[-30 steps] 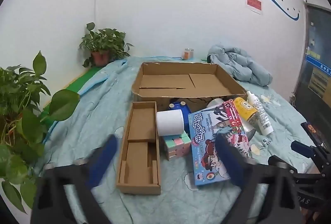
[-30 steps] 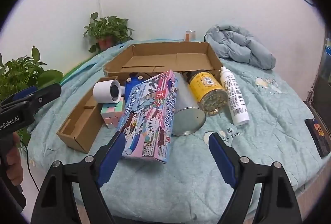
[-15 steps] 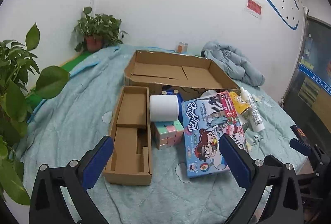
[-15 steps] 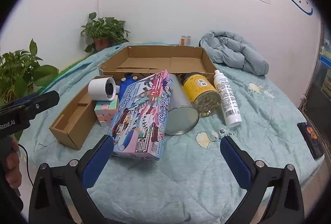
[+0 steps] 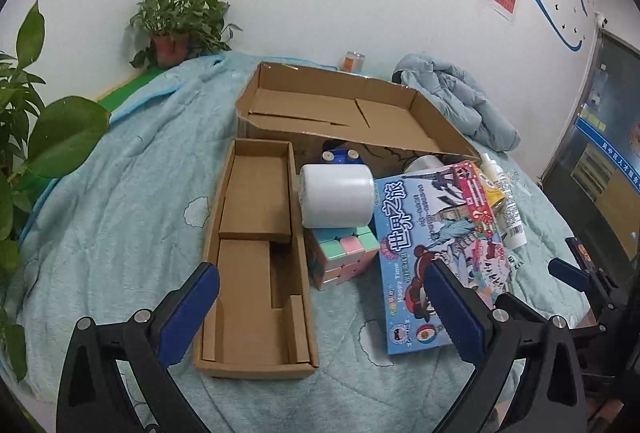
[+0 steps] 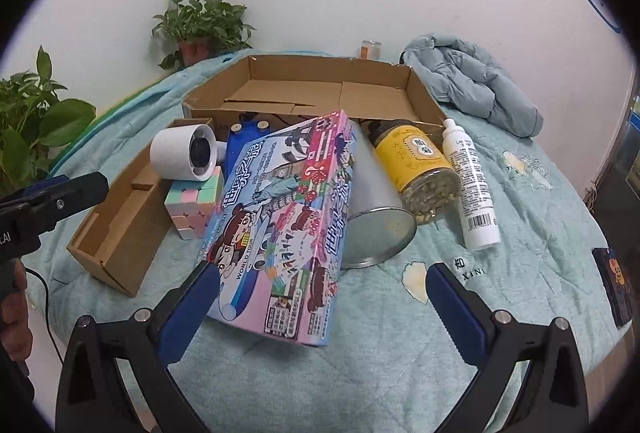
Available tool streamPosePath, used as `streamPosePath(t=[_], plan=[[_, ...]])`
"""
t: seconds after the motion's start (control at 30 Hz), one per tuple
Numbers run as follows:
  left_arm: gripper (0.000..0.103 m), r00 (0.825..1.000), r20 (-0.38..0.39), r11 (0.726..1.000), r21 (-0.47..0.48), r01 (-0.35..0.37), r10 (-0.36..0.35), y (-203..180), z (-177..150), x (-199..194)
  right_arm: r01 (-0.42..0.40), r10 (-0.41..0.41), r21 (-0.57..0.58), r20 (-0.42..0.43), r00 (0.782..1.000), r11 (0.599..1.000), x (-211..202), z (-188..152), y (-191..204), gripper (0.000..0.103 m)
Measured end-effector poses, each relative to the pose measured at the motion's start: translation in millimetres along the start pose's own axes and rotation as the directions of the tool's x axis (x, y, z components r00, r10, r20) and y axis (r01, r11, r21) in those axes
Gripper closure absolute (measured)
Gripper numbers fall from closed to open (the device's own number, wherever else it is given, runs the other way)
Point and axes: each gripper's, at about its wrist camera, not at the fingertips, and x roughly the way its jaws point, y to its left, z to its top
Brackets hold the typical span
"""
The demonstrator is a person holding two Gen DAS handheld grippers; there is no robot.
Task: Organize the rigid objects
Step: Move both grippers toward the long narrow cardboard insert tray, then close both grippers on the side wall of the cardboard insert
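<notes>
A pile lies on a teal bedspread in front of a big empty cardboard tray [image 6: 416,89] [image 5: 436,121]. It holds a colourful game box [image 6: 280,221] [image 5: 436,245], a white roll [image 6: 182,153] [image 5: 336,195], a pastel cube [image 6: 194,203] [image 5: 346,255], a metal tin [image 6: 372,209], a yellow-labelled jar [image 6: 420,161] and a white bottle [image 6: 474,185]. A narrow cardboard box [image 5: 256,253] [image 6: 124,217] lies left of them. My right gripper [image 6: 320,293] stands open just before the game box's near end. My left gripper [image 5: 320,297] hangs open over the narrow box and cube.
Potted plants stand at the far left [image 5: 180,21] and near left [image 5: 36,137]. A crumpled blue jacket [image 6: 472,85] lies back right, a small jar [image 6: 370,49] by the wall. A dark card pack [image 6: 614,285] rests near the bed's right edge. A person's hand [image 6: 14,317] shows at left.
Both grippers opened wider and moved forward and down toward the pile. The objects now look larger; none of them has shifted.
</notes>
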Motion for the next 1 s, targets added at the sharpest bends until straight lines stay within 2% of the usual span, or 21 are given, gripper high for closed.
streamPosePath(t=[0.2, 0.37, 0.43, 0.5, 0.53, 0.63, 0.7, 0.8, 0.83, 0.87, 1.0], plan=[[0.001, 1.000, -0.004, 1.000, -0.005, 0.008, -0.008, 13, 2, 11, -0.011, 0.010, -0.049, -0.020, 1.000, 0.999, 12, 7, 14, 0.001], [0.001, 1.000, -0.012, 0.999, -0.048, 0.001, -0.001, 34, -3, 12, -0.049, 0.053, -0.077, 0.050, 0.997, 0.996, 4, 13, 26, 0.001], [0.001, 1.000, -0.014, 0.997, -0.071, -0.013, 0.012, 46, -5, 11, -0.107, 0.115, -0.077, 0.108, 0.988, 0.991, -4, 16, 32, 0.001], [0.001, 0.999, -0.022, 0.997, -0.077, -0.031, 0.029, 56, -7, 10, -0.211, 0.221, -0.073, 0.178, 0.959, 0.975, -17, 18, 38, 0.001], [0.001, 0.999, -0.024, 0.997, -0.072, -0.032, 0.030, 60, -8, 10, -0.219, 0.229, -0.072, 0.198, 0.953, 0.973, -20, 18, 41, 0.001], [0.001, 0.999, -0.051, 0.997, -0.080, -0.005, 0.001, 71, -11, 13, -0.154, 0.173, -0.106, 0.208, 0.963, 0.982, -18, 20, 63, 0.001], [0.003, 0.996, -0.079, 0.993, -0.109, 0.038, -0.046, 79, -14, 18, -0.147, 0.169, -0.139, 0.157, 0.973, 0.979, -7, 19, 79, 0.001], [0.018, 0.986, -0.137, 0.987, -0.139, 0.076, -0.096, 87, -19, 31, -0.262, 0.272, -0.135, 0.060, 0.960, 0.956, 5, 16, 96, 0.001], [0.027, 0.980, -0.159, 0.982, -0.167, 0.092, -0.118, 94, -21, 37, -0.281, 0.289, -0.135, 0.044, 0.956, 0.950, 8, 16, 100, 0.001], [0.035, 0.977, -0.168, 0.978, -0.182, 0.100, -0.131, 97, -23, 40, -0.274, 0.281, -0.138, 0.033, 0.959, 0.952, 11, 17, 105, 0.001], [0.047, 0.966, -0.193, 0.962, -0.243, 0.125, -0.175, 114, -29, 53, -0.300, 0.300, -0.122, -0.016, 0.954, 0.946, 24, 20, 118, 0.002]])
